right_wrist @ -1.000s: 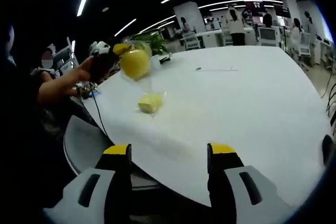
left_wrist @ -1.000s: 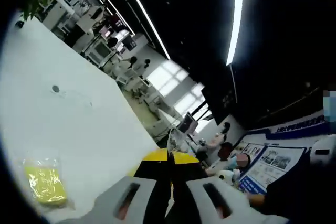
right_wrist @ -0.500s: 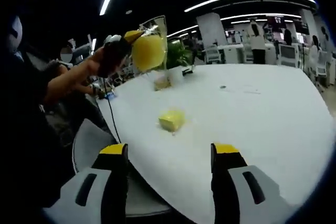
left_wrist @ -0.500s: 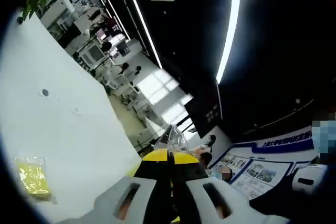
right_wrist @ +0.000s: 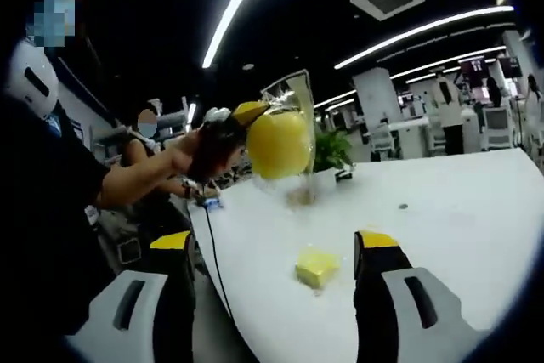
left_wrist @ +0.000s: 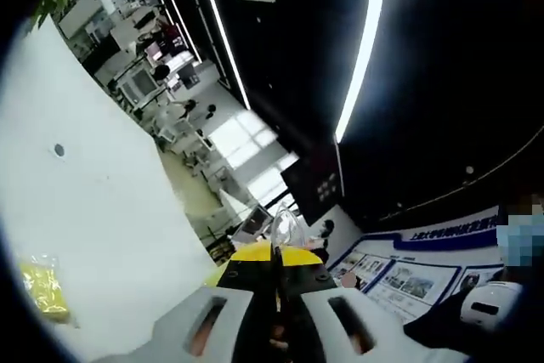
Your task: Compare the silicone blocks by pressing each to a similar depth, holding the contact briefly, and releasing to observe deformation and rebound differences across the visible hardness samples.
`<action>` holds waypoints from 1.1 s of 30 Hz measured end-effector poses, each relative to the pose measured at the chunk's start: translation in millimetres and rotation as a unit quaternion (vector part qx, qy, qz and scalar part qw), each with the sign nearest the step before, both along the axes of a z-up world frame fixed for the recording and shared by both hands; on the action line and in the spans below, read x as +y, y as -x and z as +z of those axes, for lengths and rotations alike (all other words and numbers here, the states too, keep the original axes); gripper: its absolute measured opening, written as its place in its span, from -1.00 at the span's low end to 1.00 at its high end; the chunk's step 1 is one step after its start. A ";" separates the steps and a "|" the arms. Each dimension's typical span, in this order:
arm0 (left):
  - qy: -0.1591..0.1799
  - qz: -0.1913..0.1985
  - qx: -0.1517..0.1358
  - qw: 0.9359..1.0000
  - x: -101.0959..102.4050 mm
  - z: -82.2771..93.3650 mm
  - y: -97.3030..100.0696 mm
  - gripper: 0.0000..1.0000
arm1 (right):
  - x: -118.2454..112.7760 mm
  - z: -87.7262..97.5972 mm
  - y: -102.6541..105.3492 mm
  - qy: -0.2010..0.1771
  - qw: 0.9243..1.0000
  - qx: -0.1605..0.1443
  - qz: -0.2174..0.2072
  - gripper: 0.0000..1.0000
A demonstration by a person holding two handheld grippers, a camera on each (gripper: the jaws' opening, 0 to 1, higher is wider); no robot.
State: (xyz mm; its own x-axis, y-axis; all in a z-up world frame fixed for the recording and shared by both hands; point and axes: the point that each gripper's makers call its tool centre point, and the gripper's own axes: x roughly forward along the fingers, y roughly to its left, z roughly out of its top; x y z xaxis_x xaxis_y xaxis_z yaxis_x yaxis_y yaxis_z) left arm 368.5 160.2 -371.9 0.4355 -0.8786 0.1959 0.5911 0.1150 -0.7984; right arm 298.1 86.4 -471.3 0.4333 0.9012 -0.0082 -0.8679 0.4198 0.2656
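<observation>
- White tabletop (right_wrist: pixel 476 210) spreads ahead of the right gripper (right_wrist: pixel 276 248), in a large dim hall lit by long ceiling light strips (right_wrist: pixel 234 8); in the left gripper view the same table (left_wrist: pixel 93 201) runs down the left side.
- Two yellow silicone blocks can be counted, each in a clear plastic bag.
- One block, the lifted yellow block (right_wrist: pixel 278 144), hangs in its bag (right_wrist: pixel 289 95) above the table, up and slightly left of the gap between the right gripper's jaws.
- It is carried by the left gripper (right_wrist: pixel 223 129), whose yellow-tipped jaws pinch the bag; in its own view the left gripper (left_wrist: pixel 274 254) has its jaws pressed together with a corner of clear bag (left_wrist: pixel 285 229) sticking out just past the tips.
- The second block, the lying yellow block (right_wrist: pixel 317 267), rests on the table just ahead of the right gripper, between its jaws and nearer the right one; from the left gripper it shows far left and low (left_wrist: pixel 40 291).
- Right gripper jaws stand wide apart, touching nothing.
- One hand (right_wrist: pixel 183 155) and a bare forearm hold the left gripper, left of the right gripper.
- One green plant (right_wrist: pixel 331 149) stands on the table beyond the lifted block.
</observation>
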 end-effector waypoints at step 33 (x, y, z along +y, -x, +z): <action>0.046 -0.046 0.002 0.998 -15.6 13.6 14.8 -1.00 | 78.7 68.3 -48.3 -0.089 0.989 -0.038 0.113 -0.31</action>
